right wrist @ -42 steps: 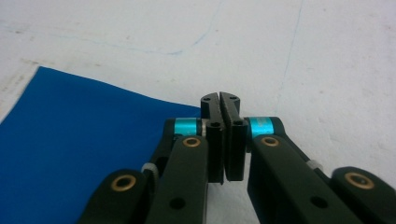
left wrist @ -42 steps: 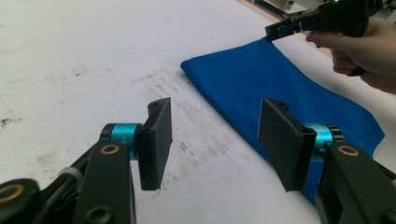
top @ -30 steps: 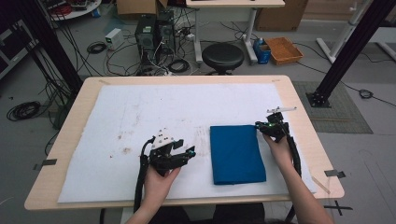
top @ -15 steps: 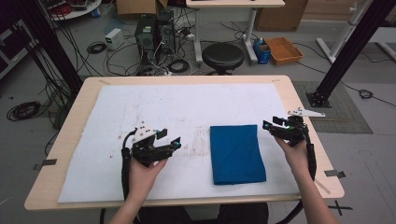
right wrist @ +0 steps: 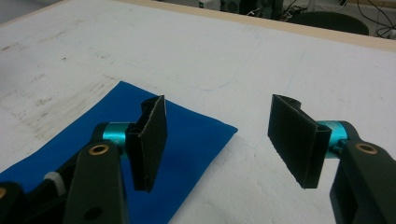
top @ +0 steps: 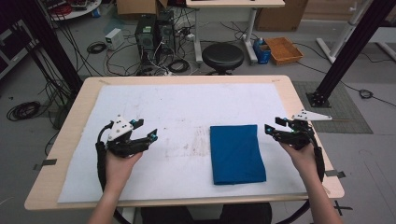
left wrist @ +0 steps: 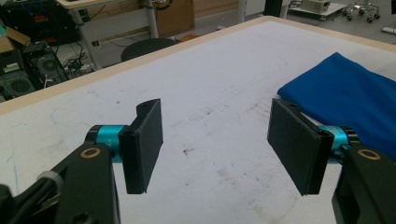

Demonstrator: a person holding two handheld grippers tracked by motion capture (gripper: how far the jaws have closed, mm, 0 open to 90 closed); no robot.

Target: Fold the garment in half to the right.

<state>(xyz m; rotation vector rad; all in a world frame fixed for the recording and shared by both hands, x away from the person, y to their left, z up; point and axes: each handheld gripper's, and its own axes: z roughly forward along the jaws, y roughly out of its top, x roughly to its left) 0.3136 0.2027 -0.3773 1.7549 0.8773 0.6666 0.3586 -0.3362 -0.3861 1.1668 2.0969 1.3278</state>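
I hold my left gripper (top: pixel 146 131) over the near left part of the desk (top: pixel 187 80), above the white sheet (top: pixel 177 107) that covers most of the top. Its jaws stand wide apart with nothing between them; in the left gripper view (left wrist: pixel 215 144) only stained white sheet lies in the gap. My left hand (top: pixel 120 157) wraps the body from behind, and a black cable loops down from it along my forearm.

My right gripper (top: pixel 274 126) is over the near right part of the desk, close to the right edge, a grey three-cornered plate sticking out from its top. Its jaws are spread wide too and hold nothing; in the right gripper view (right wrist: pixel 217 142) the gap shows bare sheet, with one jaw above a corner of the cloth.

Between my two grippers, nearer the right one, a folded blue cloth (top: pixel 236 153) lies flat on the sheet, towards the near edge, apart from both grippers.

Beyond the far edge, on the floor, stand a round black stool (top: pixel 222 56), computer towers (top: pixel 153 35) among tangled cables and an orange tray (top: pixel 283 49).
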